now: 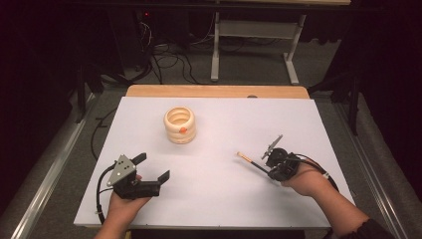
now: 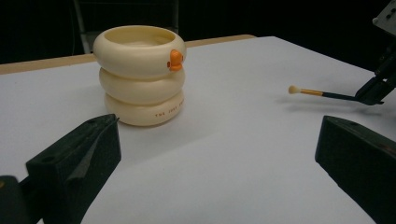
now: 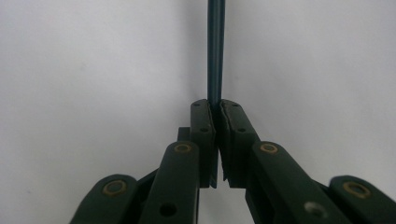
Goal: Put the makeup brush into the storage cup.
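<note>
The left gripper (image 1: 153, 167) rests released on the white counter (image 1: 219, 199); the cream ringed holder (image 1: 180, 124) stands mid-counter. The right gripper (image 1: 268, 167) clamps a slim makeup brush (image 1: 249, 160), tip leftward; I'd raise and tilt it upright before lowering into the holder's mouth.

I've got two black hand-held grippers, the left hand-held gripper (image 1: 154, 168) topped with a grey three-cornered plate dotted with holes, the right hand-held gripper (image 1: 263, 167) showing brass-ringed pivots on its dark links, black cables looping behind, dark sleeve at right.
</note>
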Demonstrator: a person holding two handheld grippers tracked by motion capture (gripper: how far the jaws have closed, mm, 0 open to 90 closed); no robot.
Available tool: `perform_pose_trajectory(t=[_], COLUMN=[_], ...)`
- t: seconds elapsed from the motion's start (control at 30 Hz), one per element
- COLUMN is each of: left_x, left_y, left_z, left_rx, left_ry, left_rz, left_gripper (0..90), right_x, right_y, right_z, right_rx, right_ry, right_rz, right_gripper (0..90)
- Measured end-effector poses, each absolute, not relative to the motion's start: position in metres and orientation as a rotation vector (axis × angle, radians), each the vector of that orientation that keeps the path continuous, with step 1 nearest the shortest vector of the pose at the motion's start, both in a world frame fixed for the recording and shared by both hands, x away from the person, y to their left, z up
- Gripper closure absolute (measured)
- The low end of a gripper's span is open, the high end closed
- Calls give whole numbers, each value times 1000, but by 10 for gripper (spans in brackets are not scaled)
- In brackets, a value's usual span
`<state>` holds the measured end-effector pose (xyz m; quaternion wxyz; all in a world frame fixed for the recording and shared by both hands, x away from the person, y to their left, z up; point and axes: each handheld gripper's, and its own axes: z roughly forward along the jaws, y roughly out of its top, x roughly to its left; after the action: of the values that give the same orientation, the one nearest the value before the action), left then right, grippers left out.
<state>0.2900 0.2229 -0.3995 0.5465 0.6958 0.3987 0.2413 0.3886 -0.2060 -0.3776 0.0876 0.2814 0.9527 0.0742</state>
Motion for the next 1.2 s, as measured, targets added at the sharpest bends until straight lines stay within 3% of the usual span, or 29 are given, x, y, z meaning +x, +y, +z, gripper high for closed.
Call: perform_pose_trajectory(t=[0.37, 0.7, 1.2], left_x=[290, 290, 290], left_y=[223, 223, 224], left_z=[-400, -400, -400], left_rx=[1644, 1646, 1641], left_ry=[950, 951, 955], left_rz=[572, 572, 571], left_gripper=[8, 8, 8], right_x=[391, 390, 382], right_y=[-244, -248, -260], right_z=[-376, -378, -379], right_rx=[986, 1006, 1103], right_ry=[2765, 2744, 2591], right_rz=[253, 300, 640], right_gripper=[869, 868, 869])
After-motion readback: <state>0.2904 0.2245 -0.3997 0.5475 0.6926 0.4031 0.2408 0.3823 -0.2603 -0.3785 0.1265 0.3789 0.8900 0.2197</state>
